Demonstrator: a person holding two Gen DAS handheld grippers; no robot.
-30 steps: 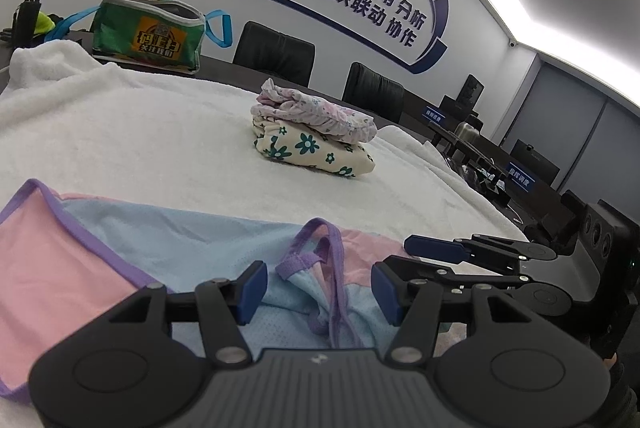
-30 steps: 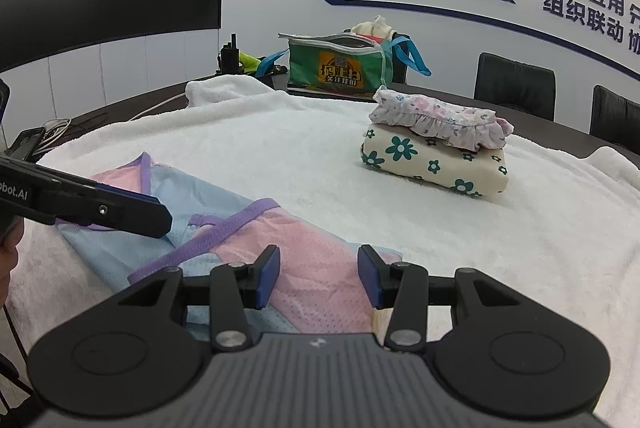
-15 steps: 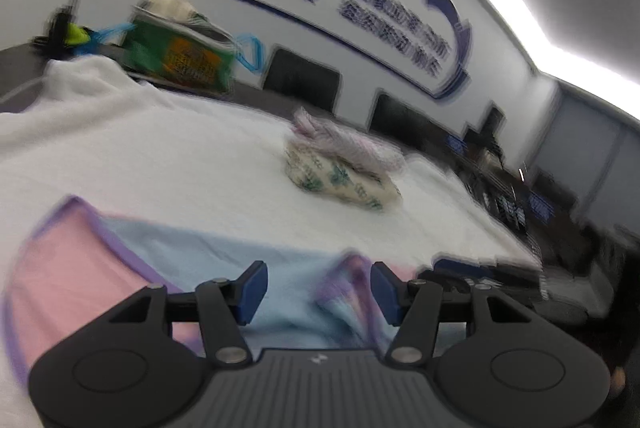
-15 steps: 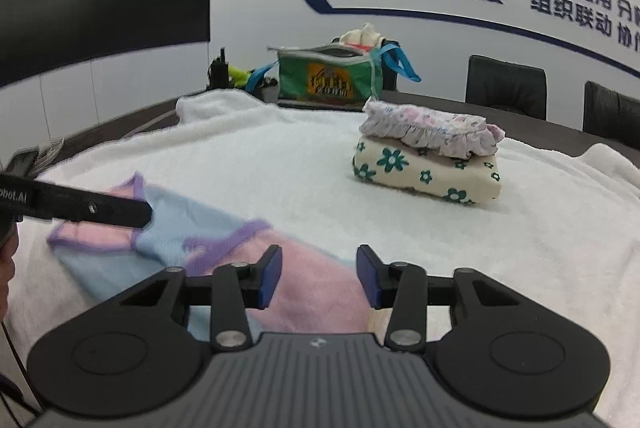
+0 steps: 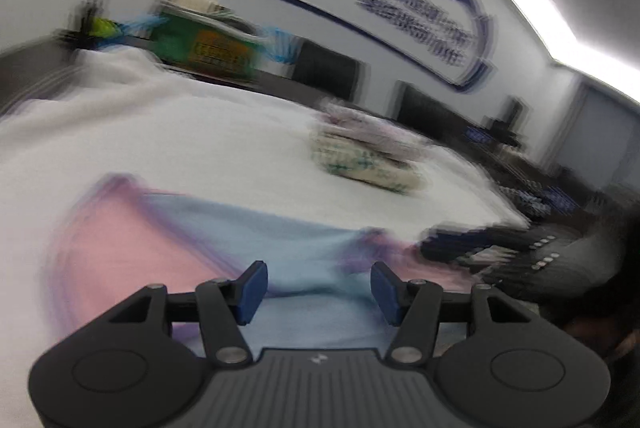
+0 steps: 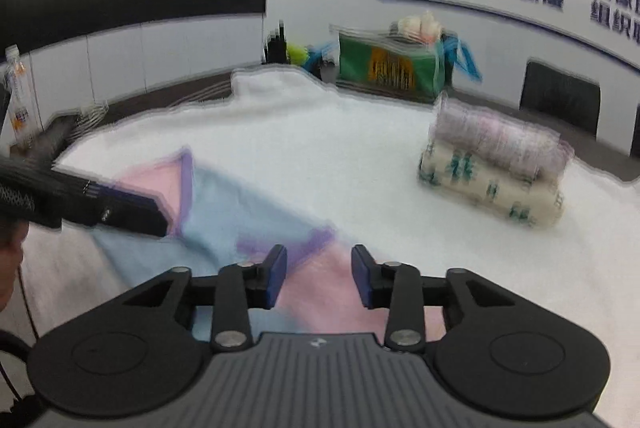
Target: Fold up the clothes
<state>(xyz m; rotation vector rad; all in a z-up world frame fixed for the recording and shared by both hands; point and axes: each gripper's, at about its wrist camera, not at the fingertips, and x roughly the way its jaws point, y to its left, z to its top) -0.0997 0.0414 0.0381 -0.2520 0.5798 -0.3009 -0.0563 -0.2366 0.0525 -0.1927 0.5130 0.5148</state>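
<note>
Near edge of the white towel-covered table (image 6: 304,156): one pink and pale-blue garment (image 5: 256,228) with purple trim, lying spread and mostly flat, a little bunched at the middle; judged to be the piece now up for folding, laid out within easy reach of both tools

Left gripper (image 5: 318,286): one, low over the near blue part of the garment, jaws standing apart with cloth visible beneath the gap; the blue pads do not press on anything, so nothing is held. Placed, by judgement, to take a near edge

Right gripper (image 6: 319,276): one, low over the pink panel at the garment's right end; jaws are opening, with cloth below the gap but not pinched. Seen also from the left wrist view as a dark blurred shape at the right of the garment

Far right on the towel: two folded pieces in one stack (image 6: 492,172), a green-flowered cream one below, a frilled pink-patterned one on top; well apart from the work area, presumably finished items set aside to keep the near space free

Far end, past the towel: one green bag (image 6: 390,68) with blue handles, something pale showing at its top; probably the supply of clothes

Behind: at least two dark chairs (image 6: 560,96); both views are motion-blurred, so finer detail cannot be told
</note>
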